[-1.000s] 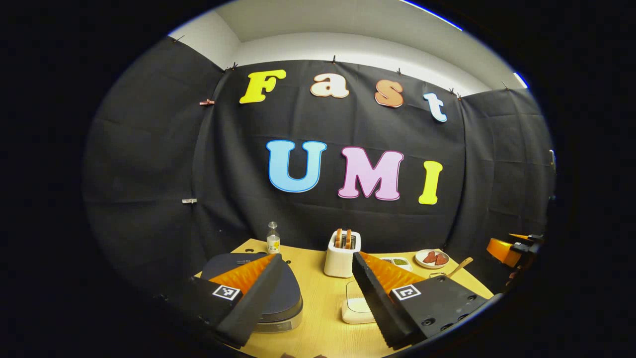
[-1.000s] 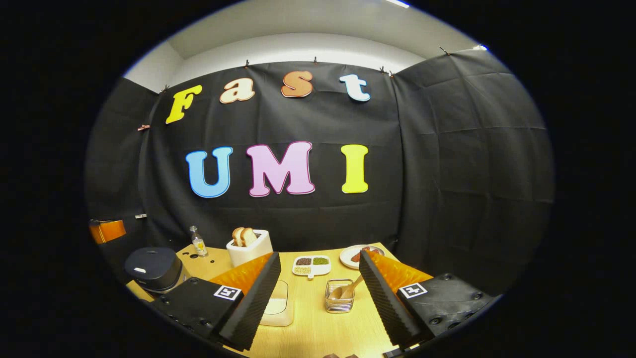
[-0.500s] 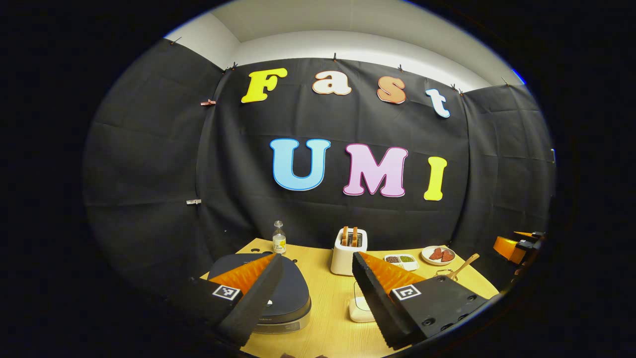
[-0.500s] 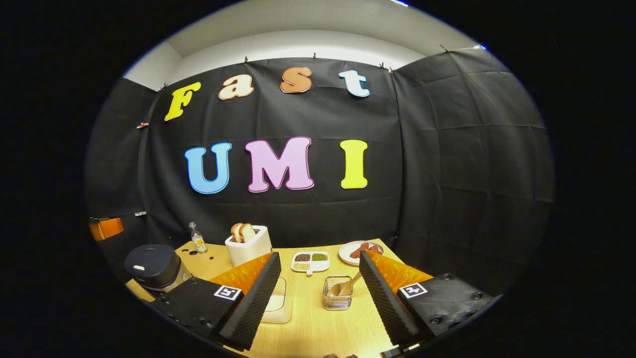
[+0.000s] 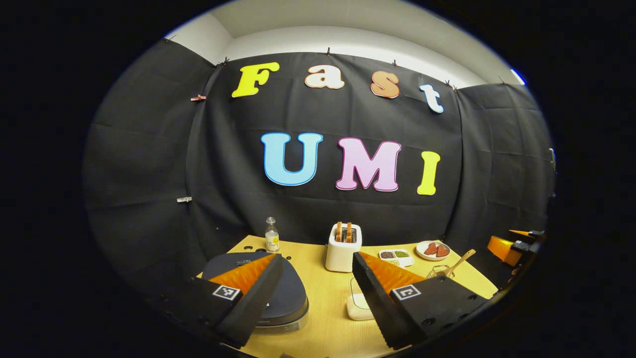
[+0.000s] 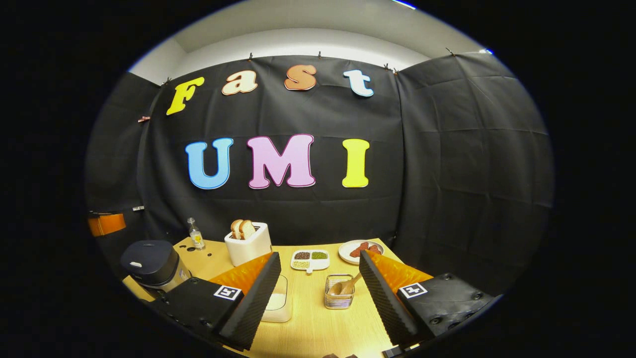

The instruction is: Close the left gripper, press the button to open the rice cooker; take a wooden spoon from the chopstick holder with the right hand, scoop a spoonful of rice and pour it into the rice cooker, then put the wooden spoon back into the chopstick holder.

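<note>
1. In the left gripper view, the left gripper (image 5: 318, 261) hangs above the table (image 5: 323, 328) with its jaws spread wide and nothing between them.
2. Its left finger (image 5: 253, 293) lies over the dark lid of the cooker (image 5: 285, 303) (whether it touches the lid I cannot tell); the lid is down.
3. Further right stand a bottle (image 5: 271, 235), a toaster (image 5: 343, 248) with bread in it, and a white container (image 5: 358, 306) partly hidden by the right finger.
4. At the far right edge the right gripper (image 5: 514, 246) shows, well apart from the rest.
5. In the right gripper view, the cooker (image 6: 151, 263) sits at the left, shut.
6. The right gripper (image 6: 320, 261) is wide open and empty above the table.
7. Between its fingers stands the holder (image 6: 339, 298), the spoon (image 6: 344, 287) leaning inside; beyond lie a divided dish (image 6: 310, 259) and a plate (image 6: 358, 251).
</note>
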Motion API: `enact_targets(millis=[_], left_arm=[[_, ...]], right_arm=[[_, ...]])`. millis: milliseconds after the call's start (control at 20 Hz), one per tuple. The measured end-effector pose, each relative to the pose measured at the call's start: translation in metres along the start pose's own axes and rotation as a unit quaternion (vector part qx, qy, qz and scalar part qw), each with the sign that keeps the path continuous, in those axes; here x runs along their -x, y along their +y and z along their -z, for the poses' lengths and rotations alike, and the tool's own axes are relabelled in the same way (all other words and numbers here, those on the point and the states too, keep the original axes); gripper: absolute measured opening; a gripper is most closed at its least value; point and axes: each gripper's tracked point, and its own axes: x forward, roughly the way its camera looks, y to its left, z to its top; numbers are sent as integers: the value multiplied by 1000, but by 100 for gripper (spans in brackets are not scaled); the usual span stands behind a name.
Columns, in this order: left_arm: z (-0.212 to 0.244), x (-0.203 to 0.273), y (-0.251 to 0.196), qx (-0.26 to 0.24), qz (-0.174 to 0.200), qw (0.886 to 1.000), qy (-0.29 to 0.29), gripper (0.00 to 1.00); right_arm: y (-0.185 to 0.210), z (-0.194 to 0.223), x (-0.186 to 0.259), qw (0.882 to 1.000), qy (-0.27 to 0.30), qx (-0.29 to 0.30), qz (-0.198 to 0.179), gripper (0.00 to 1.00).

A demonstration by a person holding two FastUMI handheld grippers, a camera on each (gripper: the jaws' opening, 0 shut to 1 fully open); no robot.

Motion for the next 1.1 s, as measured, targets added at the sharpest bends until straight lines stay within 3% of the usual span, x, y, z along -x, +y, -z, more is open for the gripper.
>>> enact_targets(millis=[250,500,650,800,1100], left_arm=[[-3,-7,22,-2,-7,1000,18,92],[11,-18,46,-13,10,998,65,53],[29,-26,60,-15,22,995,97,36],[51,-32,89,-2,-5,990,142,11],[111,-39,103,55,-7,973,222,6]], right_arm=[[0,5,-3,1000,6,-3,1,99],[-4,11,-5,1000,13,-6,11,99],[-5,14,-5,1000,19,-1,15,99],[-9,19,-5,1000,23,0,20,99],[-20,23,-2,999,31,-5,39,99]])
